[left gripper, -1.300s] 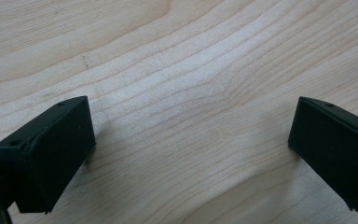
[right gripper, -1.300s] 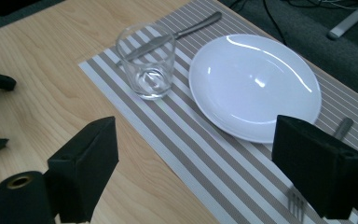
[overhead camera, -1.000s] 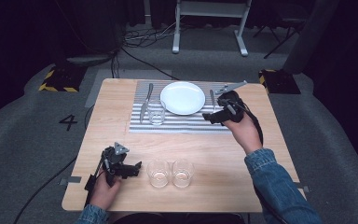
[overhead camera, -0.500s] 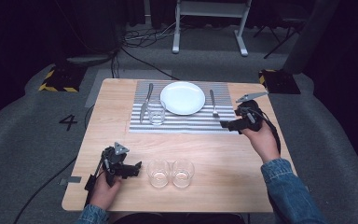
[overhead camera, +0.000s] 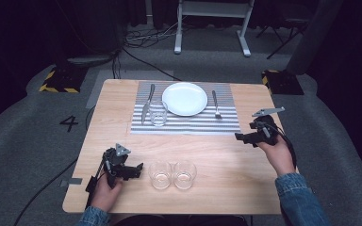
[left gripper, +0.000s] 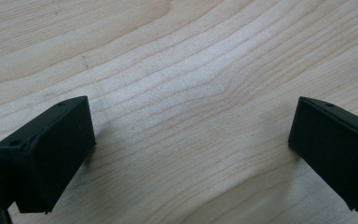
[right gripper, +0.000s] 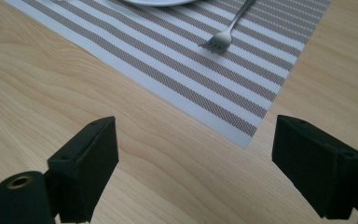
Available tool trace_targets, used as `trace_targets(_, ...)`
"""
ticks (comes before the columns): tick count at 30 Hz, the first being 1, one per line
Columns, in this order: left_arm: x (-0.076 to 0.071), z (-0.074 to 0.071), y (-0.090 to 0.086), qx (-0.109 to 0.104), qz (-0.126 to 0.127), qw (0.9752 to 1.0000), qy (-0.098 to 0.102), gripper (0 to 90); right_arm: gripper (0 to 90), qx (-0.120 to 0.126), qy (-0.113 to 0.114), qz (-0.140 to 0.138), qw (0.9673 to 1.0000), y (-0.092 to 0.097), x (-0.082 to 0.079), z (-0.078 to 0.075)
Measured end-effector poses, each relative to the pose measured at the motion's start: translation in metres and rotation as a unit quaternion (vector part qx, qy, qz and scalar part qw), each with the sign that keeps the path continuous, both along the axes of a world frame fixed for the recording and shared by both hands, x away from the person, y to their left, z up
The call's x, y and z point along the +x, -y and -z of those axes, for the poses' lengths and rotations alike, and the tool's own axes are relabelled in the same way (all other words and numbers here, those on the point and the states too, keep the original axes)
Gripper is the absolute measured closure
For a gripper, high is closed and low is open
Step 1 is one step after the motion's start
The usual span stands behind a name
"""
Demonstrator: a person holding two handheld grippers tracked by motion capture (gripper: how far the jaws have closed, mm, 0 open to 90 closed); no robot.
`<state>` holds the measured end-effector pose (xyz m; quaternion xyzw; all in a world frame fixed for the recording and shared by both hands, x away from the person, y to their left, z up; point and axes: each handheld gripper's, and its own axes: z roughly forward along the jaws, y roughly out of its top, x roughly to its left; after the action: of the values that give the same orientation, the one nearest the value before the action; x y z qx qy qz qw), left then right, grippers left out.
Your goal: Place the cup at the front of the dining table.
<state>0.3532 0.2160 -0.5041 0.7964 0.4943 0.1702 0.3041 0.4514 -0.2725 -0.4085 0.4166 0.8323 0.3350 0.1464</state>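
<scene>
Resting wide-jawed and empty, left tool [overhead camera: 133, 170] nears two glasses [overhead camera: 172, 174]: fragile, slick, best gripped mid-wall; right tool [overhead camera: 245, 137] likewise spread

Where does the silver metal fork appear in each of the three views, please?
High view: silver metal fork lies right of the round white plate, on the striped placemat.
Left gripper view: bare wooden table, no fork.
Right gripper view: upper centre, tines nearest.
Shared landmark: the placemat's near right corner.

high view overhead, whole table [overhead camera: 226, 155]; gripper views close, low; right shares placemat [right gripper: 177, 60] corner
</scene>
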Motion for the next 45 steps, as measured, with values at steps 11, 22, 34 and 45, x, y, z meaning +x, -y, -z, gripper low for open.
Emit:
trace_targets(11,0.0,0.0,0.0,0.0,0.0,1.0,0.0,0.5,15.1,0.017,-0.02,0.015,0.9995,0.016,-0.015,0.038)
trace_targets(22,0.0,0.0,0.0,0.0,0.0,1.0,0.0,0.5,15.1,0.04,-0.035,0.028,0.9982,0.026,-0.027,0.065)
trace_targets(34,0.0,0.0,0.0,0.0,0.0,1.0,0.0,0.5,14.6,0.016,-0.019,0.02,0.9995,0.021,-0.044,0.084)
trace_targets(45,0.0,0.0,0.0,0.0,0.0,1.0,0.0,0.5,2.1,-0.003,0.033,0.036,0.9988,0.008,-0.058,0.096)
